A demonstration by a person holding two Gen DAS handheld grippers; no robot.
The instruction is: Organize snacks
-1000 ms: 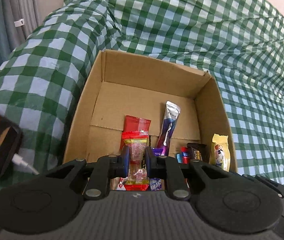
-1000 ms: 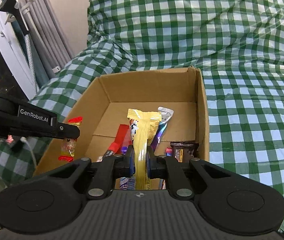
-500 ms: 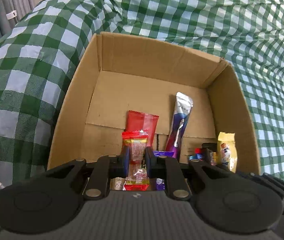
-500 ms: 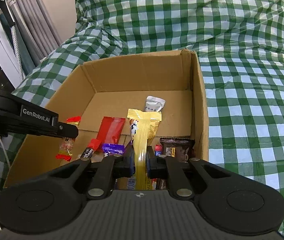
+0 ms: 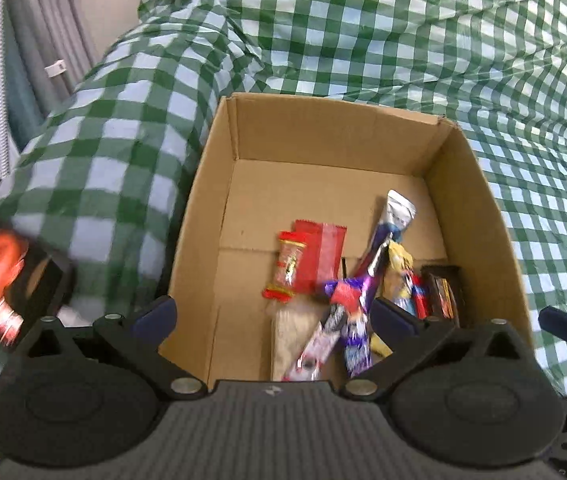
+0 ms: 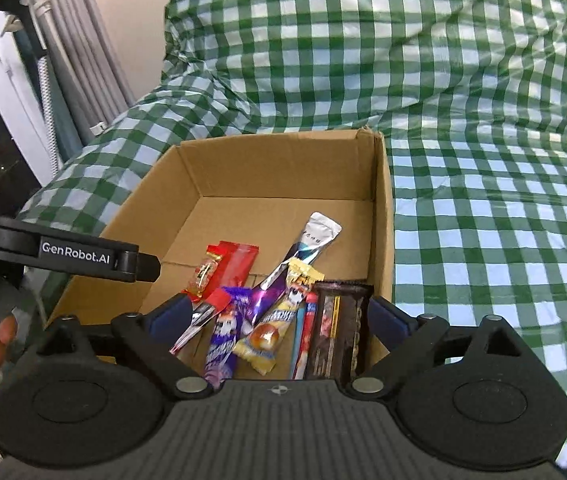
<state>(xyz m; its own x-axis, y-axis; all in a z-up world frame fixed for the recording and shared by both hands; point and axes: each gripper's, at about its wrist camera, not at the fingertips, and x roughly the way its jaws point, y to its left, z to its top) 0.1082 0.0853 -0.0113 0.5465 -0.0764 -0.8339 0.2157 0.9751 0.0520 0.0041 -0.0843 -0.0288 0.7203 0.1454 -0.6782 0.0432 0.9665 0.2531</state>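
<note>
Both my grippers hover over the near edge of the box, which sits on the checked cloth. My left gripper has its fingers spread wide with nothing between them, and my right gripper is spread wide and bare too. The snacks lie loose on the box floor: a red candy on a red packet, a silver stick, a yellow bar, a purple wrapper and a brown bar by the right wall
</note>
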